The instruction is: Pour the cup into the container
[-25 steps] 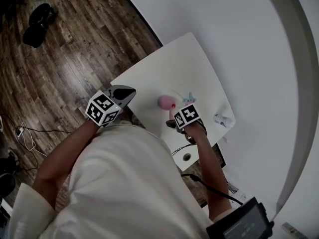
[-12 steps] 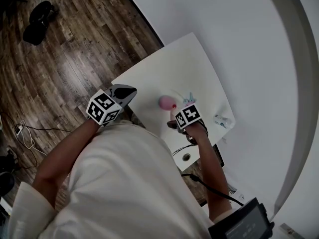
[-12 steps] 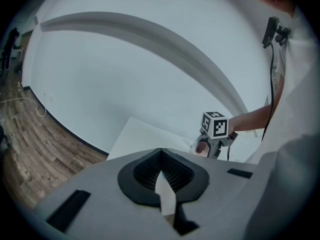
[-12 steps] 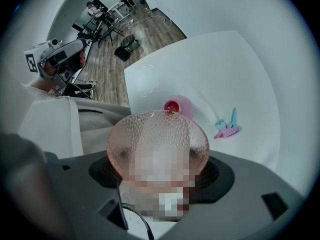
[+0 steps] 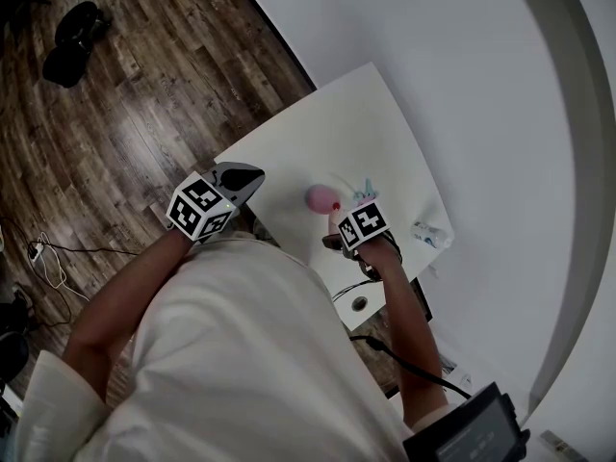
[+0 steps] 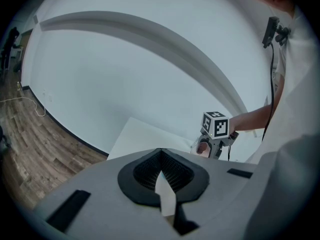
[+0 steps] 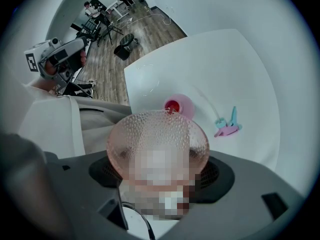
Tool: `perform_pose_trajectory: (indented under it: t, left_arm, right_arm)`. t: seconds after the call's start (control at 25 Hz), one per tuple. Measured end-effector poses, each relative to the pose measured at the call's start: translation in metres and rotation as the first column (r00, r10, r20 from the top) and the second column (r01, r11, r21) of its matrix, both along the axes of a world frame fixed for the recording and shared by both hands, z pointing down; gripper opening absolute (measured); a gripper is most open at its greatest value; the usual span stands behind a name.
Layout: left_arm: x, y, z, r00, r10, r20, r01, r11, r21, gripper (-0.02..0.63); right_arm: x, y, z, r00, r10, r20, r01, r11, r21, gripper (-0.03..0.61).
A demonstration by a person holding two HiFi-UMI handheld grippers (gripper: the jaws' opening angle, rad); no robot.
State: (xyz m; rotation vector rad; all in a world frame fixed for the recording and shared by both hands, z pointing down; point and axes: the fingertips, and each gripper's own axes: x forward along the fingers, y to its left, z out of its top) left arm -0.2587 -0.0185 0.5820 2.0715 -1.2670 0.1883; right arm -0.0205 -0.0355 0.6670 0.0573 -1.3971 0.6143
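Cup (image 7: 157,144) being pinched in right gripper (image 5: 343,225), hovering near pink container (image 7: 178,105) on table (image 7: 225,64); left gripper (image 6: 161,170) hanging aside, jaws pressed together, empty.

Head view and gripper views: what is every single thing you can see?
table: one, white, against the white wall
cup: one, pink dimpled glass, between the right gripper's jaws, right by the container
container: one, pink with red inside, on the table
clip-like toy: one, teal and pink, on the table beside the container
small pale thing: one, near the table's edge; too small to tell
floor: brown wood
black things: two, on the floor
cable: one, pale, on the floor
shirt: one, white
left gripper: grey, shut, empty
right gripper: grey, holding the cup
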Motion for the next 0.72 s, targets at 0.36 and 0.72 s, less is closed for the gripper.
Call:
perform_pose_trajectory:
  t: [0.36, 0.72]
  left_arm:
    - [0.0007, -0.0016, -0.0003, 1.000, 0.004, -0.003, -0.004, 1.000, 0.001, 0.009]
    - [0.0023, -0.0025, 0.0011, 1.000, 0.008, -0.005, -0.008, 1.000, 0.000, 0.009]
  right_arm:
    - [0.0009, 0.0018, -0.0012, 1.000, 0.001, -0.007, -0.001, 1.000, -0.010, 0.379]
    - [0.0015, 0.0017, -0.0018, 1.000, -0.003, -0.013, 0.003, 1.000, -0.018, 0.379]
